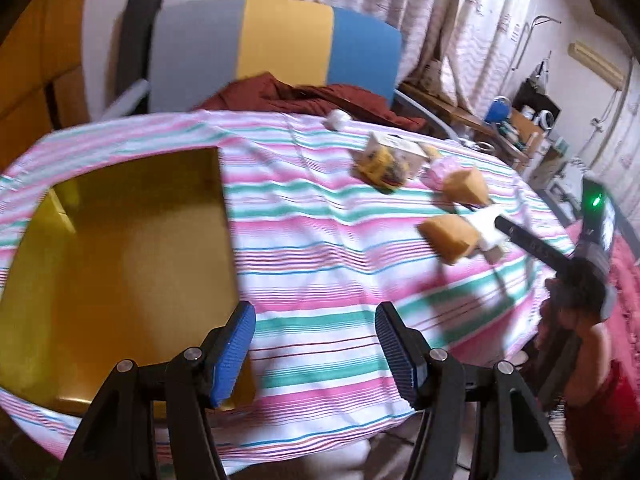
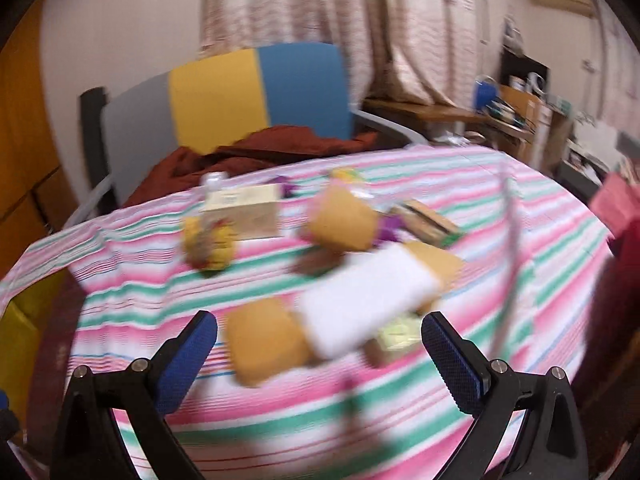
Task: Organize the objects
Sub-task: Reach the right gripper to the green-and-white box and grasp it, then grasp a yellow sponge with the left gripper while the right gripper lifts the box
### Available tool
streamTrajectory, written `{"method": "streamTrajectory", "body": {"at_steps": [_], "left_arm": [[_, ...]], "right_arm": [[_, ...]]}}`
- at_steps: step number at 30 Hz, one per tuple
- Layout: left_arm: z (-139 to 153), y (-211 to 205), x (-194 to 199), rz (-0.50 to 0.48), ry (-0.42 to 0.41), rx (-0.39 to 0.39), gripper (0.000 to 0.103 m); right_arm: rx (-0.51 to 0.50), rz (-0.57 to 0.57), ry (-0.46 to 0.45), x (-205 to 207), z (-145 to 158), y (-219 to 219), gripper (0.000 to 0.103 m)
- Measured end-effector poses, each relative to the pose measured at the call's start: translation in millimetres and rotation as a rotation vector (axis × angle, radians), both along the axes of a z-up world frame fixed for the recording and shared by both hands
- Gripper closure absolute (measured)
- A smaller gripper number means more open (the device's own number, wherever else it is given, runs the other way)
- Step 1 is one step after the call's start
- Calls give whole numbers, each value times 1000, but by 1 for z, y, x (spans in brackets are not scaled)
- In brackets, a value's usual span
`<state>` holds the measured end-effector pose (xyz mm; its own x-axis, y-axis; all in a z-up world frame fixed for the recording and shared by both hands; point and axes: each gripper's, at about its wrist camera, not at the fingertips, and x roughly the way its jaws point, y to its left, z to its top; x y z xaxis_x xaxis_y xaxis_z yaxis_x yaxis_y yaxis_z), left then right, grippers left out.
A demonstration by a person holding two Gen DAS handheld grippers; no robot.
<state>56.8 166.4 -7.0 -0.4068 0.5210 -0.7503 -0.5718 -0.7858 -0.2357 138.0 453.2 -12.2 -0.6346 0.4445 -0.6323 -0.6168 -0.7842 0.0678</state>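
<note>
Lying on the striped tablecloth (image 2: 280,420), a white-and-tan pack (image 2: 360,300) sits w/ a yellow bag (image 2: 208,248) and a cream box (image 2: 248,208) farther back. Yellow bin (image 1: 120,240) at cloth's left. Right gripper (image 2: 320,348) spread wide around the pack, no contact clear (blurred). Left gripper (image 1: 316,344) parted, empty, over cloth. Tricolor chair (image 1: 280,48) w/ maroon cloth (image 1: 312,96), curtains (image 2: 320,8) behind.

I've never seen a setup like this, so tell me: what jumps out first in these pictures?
The pink, green and white striped tablecloth fills both views. A big open yellow box sits at its left edge in the left view. Small items, among them tan sponge-like blocks and a white packet, lie scattered toward the right, just ahead of the open, empty right gripper.
</note>
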Motion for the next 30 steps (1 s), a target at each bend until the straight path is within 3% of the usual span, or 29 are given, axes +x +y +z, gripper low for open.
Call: {"method": "streamTrajectory", "body": {"at_steps": [2,4,6,11,13,17,23,30], "left_arm": [[-3,10,-3,-24,-48,25,40],[-5,23,-4,-47,-68,39,40],[-9,36,-5,-69,-70,31,40],[-16,72,-5,-135,-79,-21,39],[-19,85,-6,-154,-73,-34,39],[-25,114,-8,-210,-67,-55,38],[-40,164,-13,-321,-82,-55,31],[-49,217,-16,-382,37,-107,25]], "right_arm": [[3,-31,-28,8,-9,18,8],[-12,-23,-52,15,-20,36,27],[-27,-3,-58,19,-31,47,40],[-95,79,-54,10,-49,60,50],[-100,105,-58,1,-55,58,72],[-133,144,1,-7,-58,54,72],[-128,85,82,-5,-65,56,72],[-163,73,151,3,-69,61,71]]}}
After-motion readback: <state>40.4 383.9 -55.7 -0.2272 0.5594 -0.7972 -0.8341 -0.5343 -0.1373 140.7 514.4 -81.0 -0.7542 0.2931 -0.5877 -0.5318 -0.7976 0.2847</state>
